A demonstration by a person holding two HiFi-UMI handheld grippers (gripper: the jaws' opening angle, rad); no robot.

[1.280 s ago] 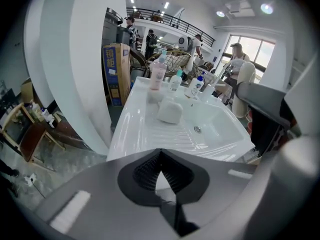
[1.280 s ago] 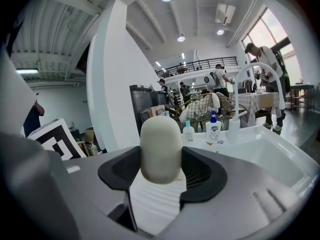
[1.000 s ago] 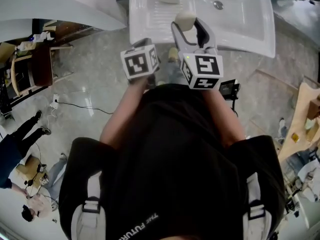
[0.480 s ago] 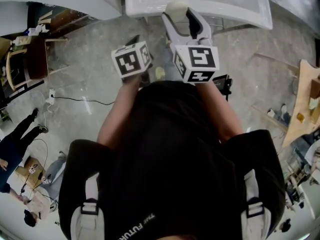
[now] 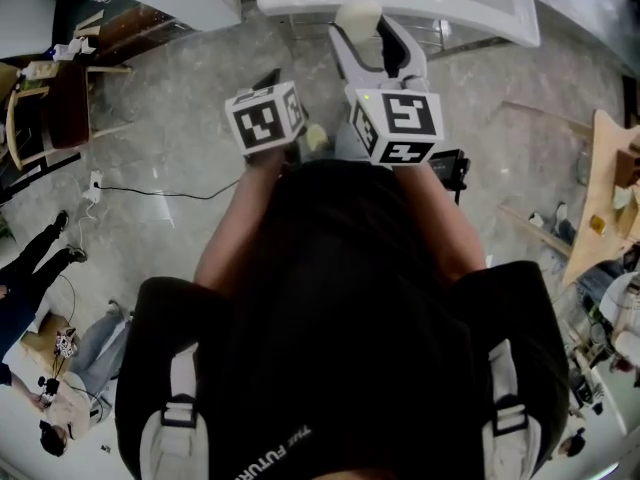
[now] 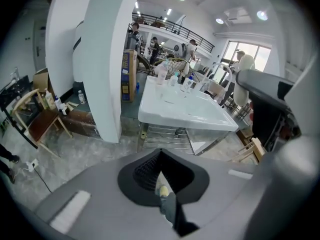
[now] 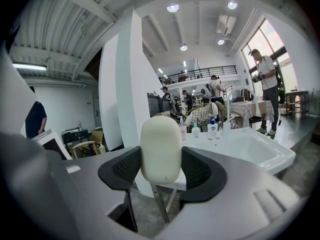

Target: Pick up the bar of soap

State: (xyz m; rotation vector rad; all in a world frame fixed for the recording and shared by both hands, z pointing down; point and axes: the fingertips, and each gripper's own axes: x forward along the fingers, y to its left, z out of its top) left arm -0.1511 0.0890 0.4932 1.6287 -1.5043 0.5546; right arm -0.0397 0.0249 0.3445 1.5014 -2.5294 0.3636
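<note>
i'm holding the bar of soap (image 7: 161, 149) upright between the pads of the right gripper (image 7: 161, 176), its jaws standing wide on the bar's sides, clear of the sink (image 7: 250, 151) and out over the floor (image 5: 180, 138). the left gripper (image 6: 159, 176) is sitting closed and empty. i'm judging that the smooth, rounded bar could squirt out and drop if the squeeze loosens or the tool tips.

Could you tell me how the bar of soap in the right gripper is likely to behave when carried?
The bar of soap looks smooth and rounded, so it may slip between the fingers. It seems rigid, showing no dent where gripped.
</note>
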